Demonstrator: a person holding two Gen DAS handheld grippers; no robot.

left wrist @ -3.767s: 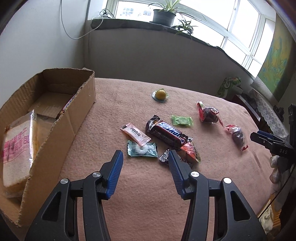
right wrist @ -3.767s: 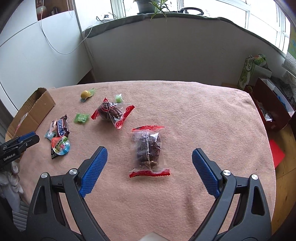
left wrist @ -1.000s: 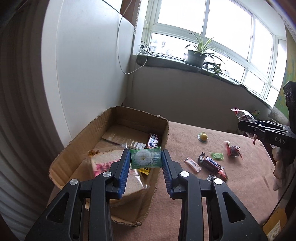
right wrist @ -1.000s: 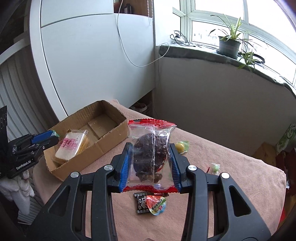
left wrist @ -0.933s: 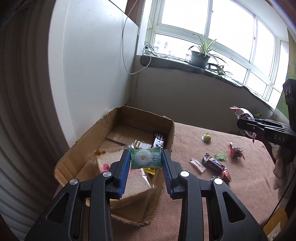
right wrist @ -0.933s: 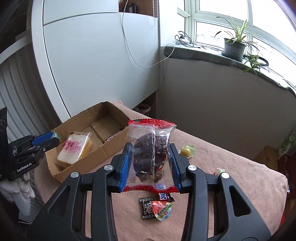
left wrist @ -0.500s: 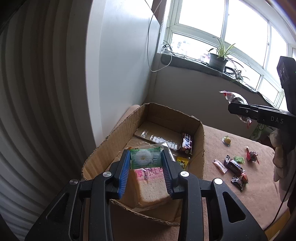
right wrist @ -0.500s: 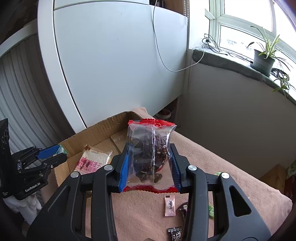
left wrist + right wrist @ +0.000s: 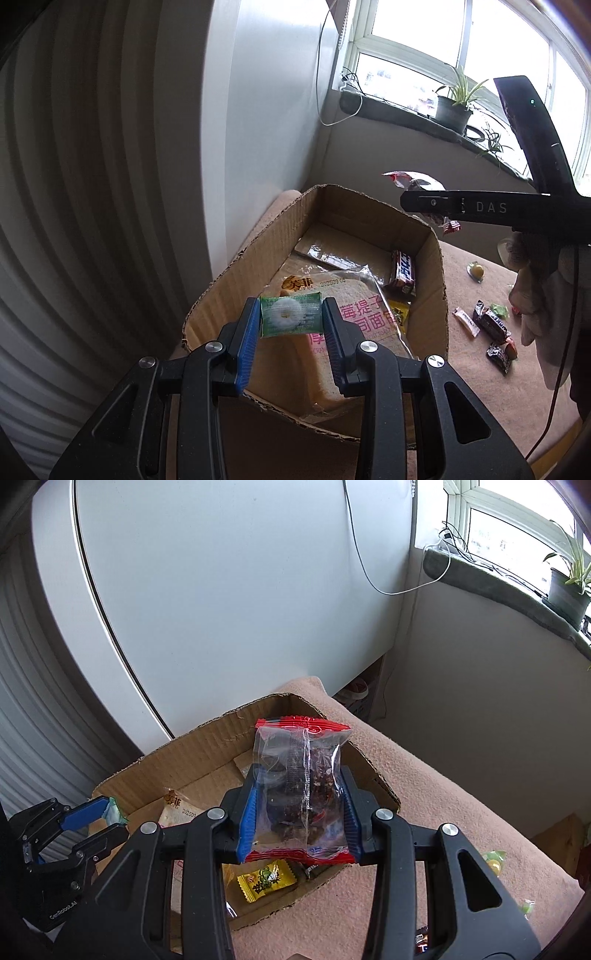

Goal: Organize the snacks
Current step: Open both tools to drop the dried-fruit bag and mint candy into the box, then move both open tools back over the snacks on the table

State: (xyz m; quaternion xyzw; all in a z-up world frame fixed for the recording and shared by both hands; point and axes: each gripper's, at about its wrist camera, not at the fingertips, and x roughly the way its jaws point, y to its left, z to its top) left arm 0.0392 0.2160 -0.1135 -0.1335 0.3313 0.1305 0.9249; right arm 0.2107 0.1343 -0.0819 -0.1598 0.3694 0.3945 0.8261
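**Op:** Between my left gripper's (image 9: 290,320) pads sits the small green packet (image 9: 290,318), pinched at both short edges, jaws only a little apart. It hangs over the near end of the cardboard box (image 9: 255,254), right above the bread bag (image 9: 354,314).

**Spotter:** And the right?

**Op:** Right gripper (image 9: 298,810) is clamped on the clear red-edged bag (image 9: 301,786) w/ dark bits inside, pads squeezing its sides, jaws somewhat wider. It's over the box's far corner.

**Spotter:** So which step?

**Op:** Carry's about done, I'd say; both snacks are above the box, not yet dropped. Next move, imo: open each jaw so the pkts fall inside. The right one sits close to the rim, so I'd nudge it inward first, else the bag may land on the pink cloth (image 9: 424,775).

**Spotter:** Views differ?

**Op:** Left cam shows the box interior properly: bread, a choc bar (image 9: 403,271) by the far wall, plus loose snacks left on the table (image 9: 487,325). Right cam hides most of that behind its bag, but shows a yellow candy (image 9: 266,879) in the box and my left gripper from the side.
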